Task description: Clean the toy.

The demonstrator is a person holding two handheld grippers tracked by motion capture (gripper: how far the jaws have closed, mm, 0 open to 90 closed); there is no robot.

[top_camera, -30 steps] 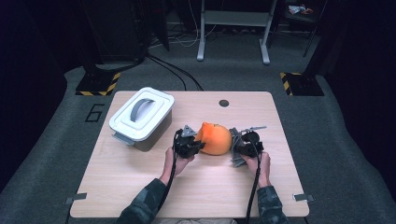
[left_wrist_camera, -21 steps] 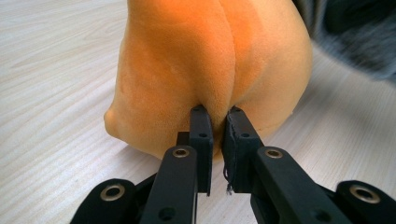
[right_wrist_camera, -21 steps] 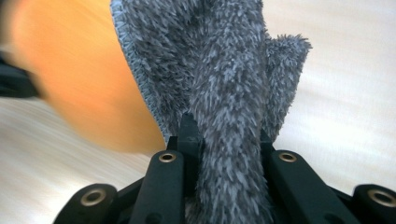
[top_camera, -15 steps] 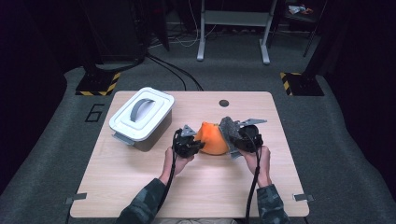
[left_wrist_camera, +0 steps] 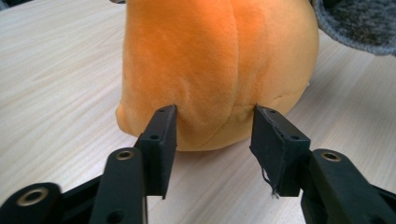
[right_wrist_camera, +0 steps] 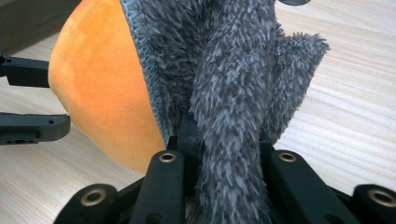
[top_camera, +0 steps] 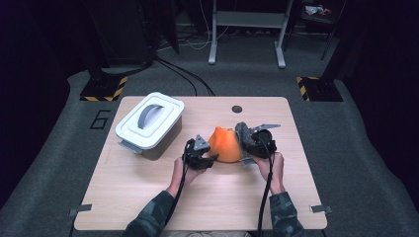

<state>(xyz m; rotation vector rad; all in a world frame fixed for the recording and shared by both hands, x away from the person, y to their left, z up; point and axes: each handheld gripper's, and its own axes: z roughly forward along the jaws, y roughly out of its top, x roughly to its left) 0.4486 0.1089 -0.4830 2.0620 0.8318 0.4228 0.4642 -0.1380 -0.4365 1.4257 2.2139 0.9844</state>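
Two hand-held grippers meet at one toy near the middle of the counter (top_camera: 148, 197). The left hand-held gripper (left_wrist_camera: 212, 128) has its jaws spread, touching or just short of the lower bulge of the orange plush body (left_wrist_camera: 219, 70). The right hand-held gripper (right_wrist_camera: 224, 140) is pressed together on a fold of the grey fuzzy fabric (right_wrist_camera: 233, 93) that covers the toy's far side. The plush looks light, soft and easily squashed, so a shallow pinch may slip off its rounded side; a seam or a loose fold of fabric seems the surer hold. A lidded white box (top_camera: 150, 123) stands well apart at the left.
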